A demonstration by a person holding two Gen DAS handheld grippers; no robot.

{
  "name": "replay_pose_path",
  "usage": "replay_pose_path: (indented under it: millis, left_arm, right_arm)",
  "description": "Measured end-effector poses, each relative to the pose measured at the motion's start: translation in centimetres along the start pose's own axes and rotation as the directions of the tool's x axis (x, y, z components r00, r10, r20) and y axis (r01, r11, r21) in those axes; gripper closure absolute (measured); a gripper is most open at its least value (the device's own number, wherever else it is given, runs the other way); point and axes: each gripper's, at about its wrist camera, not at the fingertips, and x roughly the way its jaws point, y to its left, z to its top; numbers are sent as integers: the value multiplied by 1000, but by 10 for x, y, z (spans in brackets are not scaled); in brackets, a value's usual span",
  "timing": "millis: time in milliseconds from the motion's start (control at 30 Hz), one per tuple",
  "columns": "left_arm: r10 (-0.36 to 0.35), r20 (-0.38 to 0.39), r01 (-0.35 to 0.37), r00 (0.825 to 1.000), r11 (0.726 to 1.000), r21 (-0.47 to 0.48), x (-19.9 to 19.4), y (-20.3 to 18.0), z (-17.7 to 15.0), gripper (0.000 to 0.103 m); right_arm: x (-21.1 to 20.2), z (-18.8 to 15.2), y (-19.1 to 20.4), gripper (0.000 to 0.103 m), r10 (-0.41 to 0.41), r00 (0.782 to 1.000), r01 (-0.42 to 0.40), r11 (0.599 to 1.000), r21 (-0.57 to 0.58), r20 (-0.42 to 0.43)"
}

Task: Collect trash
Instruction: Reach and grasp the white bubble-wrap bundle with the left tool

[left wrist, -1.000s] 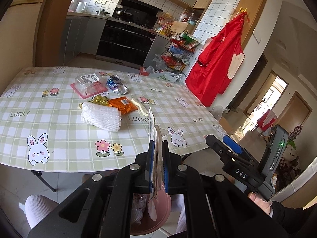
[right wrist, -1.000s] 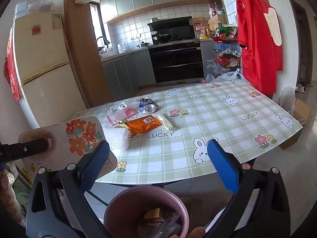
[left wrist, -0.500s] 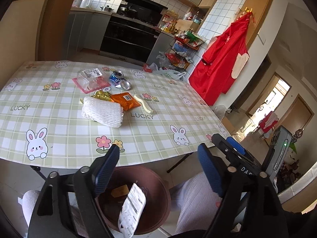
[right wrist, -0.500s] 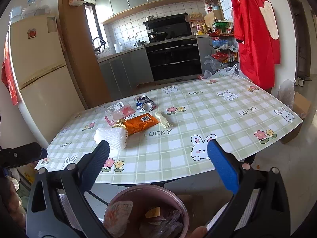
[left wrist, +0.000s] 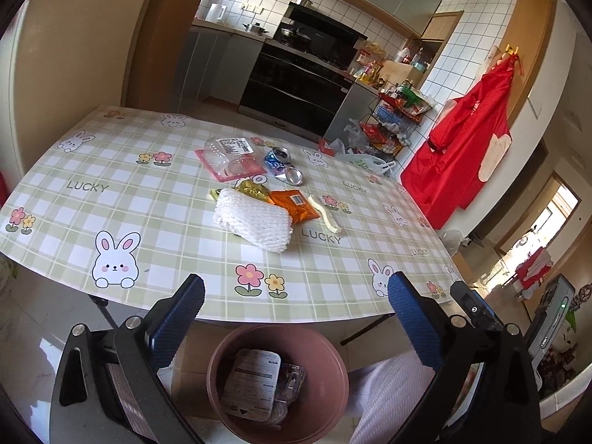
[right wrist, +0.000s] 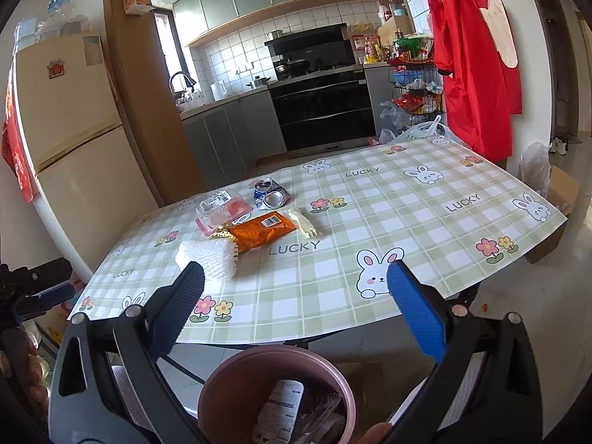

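My left gripper [left wrist: 296, 285] hangs over the pink bin [left wrist: 318, 336] with its jaws opening wide and nothing between them. A flat printed packet [left wrist: 255, 381] lies inside the bin on other wrappers. On the table lie a white foam net [left wrist: 255, 222], an orange packet [left wrist: 296, 207], a gold wrapper [left wrist: 251, 188], a crushed can [left wrist: 283, 166], a clear plastic tray [left wrist: 229, 157] and a pale glove [left wrist: 327, 216]. My right gripper [right wrist: 295, 272] stands open and empty above the same bin [right wrist: 236, 366], short of the table's near edge.
The table [left wrist: 111, 199] wears a green chequered cloth with rabbits. A person's knee in white cloth [left wrist: 392, 399] is beside the bin. A red apron [left wrist: 466, 155] hangs at the right, a fridge [right wrist: 74, 140] stands left, and a wire rack [right wrist: 414, 92] is behind.
My left gripper was shut on the flat packet; its jaws opened and the packet dropped into the bin. The left view shifted left along the table. The right gripper stayed put.
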Motion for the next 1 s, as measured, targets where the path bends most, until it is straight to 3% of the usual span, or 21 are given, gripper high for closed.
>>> replay_pose_path:
  millis: [200, 400, 500, 600, 767, 833, 1000]
  left_arm:
    - [65, -3, -65, 998, 998, 27, 11, 16, 5, 6]
    - [52, -50, -54, 997, 997, -55, 45, 36, 19, 6]
    - [59, -68, -68, 996, 988, -139, 70, 47, 29, 6]
    - [54, -90, -74, 994, 970, -233, 99, 57, 39, 6]
    - [52, -143, -104, 988, 916, -387, 154, 69, 49, 8]
    - [16, -148, -79, 989, 899, -431, 174, 72, 51, 8]
    - [34, -205, -138, 978, 846, -515, 212, 80, 52, 8]
  right_arm:
    - [12, -1, 2, 6, -5, 999, 3, 997, -73, -34]
    - [39, 6, -5, 6, -64, 995, 56, 992, -114, -73]
    - [57, 13, -10, 6, -79, 991, 66, 991, -113, -108]
    - [73, 20, -13, 6, -148, 983, 134, 983, -128, -108]
    - [95, 28, -25, 6, -111, 983, 100, 992, -81, -149]
    - [104, 29, -25, 6, -116, 980, 101, 990, -100, -160]
    - [123, 29, -24, 6, -100, 975, 69, 985, -155, -200]
